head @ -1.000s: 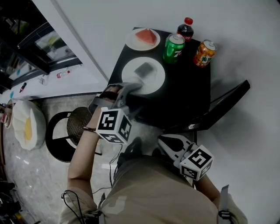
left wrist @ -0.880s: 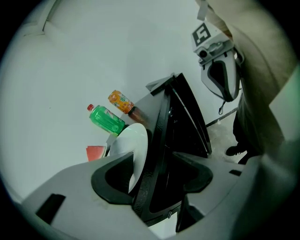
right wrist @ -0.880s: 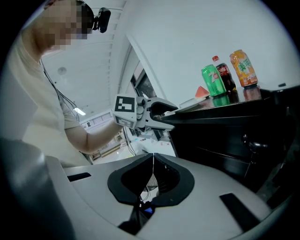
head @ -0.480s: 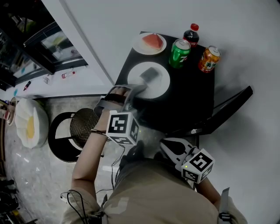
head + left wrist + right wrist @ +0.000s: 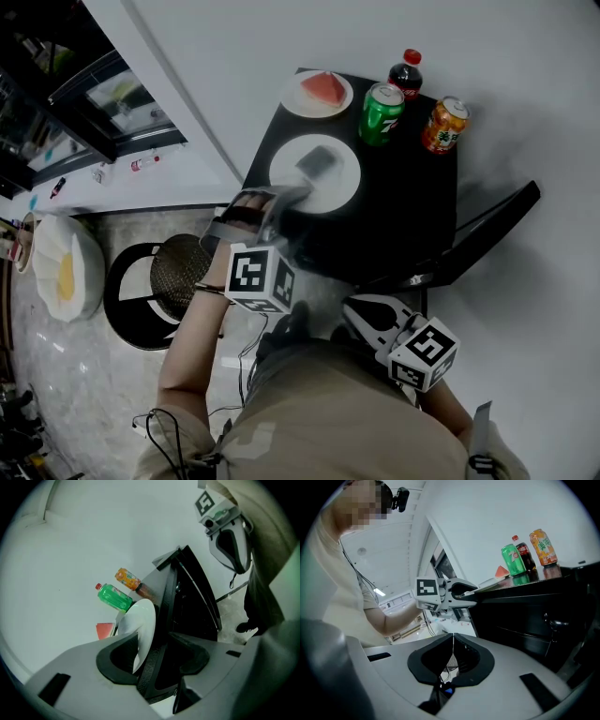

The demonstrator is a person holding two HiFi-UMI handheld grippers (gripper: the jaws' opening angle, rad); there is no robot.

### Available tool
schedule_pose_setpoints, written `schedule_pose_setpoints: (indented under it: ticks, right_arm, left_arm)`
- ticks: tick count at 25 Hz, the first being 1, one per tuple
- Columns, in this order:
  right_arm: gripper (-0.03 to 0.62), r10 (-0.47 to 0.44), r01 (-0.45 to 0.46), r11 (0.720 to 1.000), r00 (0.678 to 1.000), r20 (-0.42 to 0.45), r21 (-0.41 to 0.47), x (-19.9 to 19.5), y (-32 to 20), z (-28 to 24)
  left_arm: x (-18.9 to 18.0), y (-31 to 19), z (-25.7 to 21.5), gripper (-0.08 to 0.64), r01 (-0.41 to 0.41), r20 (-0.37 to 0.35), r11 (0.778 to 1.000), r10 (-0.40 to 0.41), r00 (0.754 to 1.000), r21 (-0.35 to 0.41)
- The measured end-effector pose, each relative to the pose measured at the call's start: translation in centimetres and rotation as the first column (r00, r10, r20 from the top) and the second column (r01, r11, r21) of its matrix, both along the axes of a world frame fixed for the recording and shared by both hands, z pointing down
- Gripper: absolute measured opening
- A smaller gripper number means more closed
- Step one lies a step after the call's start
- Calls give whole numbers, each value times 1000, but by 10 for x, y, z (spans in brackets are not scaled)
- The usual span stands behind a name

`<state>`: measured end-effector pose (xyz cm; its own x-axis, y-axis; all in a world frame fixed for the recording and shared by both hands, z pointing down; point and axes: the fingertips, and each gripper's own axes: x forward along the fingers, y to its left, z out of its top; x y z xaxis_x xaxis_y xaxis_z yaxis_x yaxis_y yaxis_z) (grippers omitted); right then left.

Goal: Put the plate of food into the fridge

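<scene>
Black fridge top (image 5: pixel 405 192), white wall (image 5: pixel 262 37) behind.

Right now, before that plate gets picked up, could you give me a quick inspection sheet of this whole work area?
Surface: black table, with things along its far and left sides.
Job's things: white plate with a dark piece of food, at the table's near left edge.
Clutter: watermelon plate, green can, cola bottle, orange can.
Grippers: left gripper has the white plate's near rim between its jaws, which have just been closing, no clamp seen yet; right gripper shut, empty, held back.
Cables: a thin cable on the floor beside the person.
Surroundings: round stool, glass-fronted cabinet, white wall.
</scene>
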<state>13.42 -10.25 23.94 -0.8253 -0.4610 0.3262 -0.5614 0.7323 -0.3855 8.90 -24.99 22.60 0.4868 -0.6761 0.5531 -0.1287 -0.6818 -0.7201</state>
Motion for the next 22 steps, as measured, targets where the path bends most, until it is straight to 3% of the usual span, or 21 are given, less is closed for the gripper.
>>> schedule_pose_setpoints:
  ticks: [13,22]
  right_arm:
    - [21,43,-44,999,999,-15,-24,7,-8,4]
    - [21,94,-93,993,996,8,-68,11,-21,4]
  left_arm:
    - [-6,8,-13,91,18,-138,1000,-17,990,11]
    - [-10,15,-15,83,-8,-175,999,14,985,38]
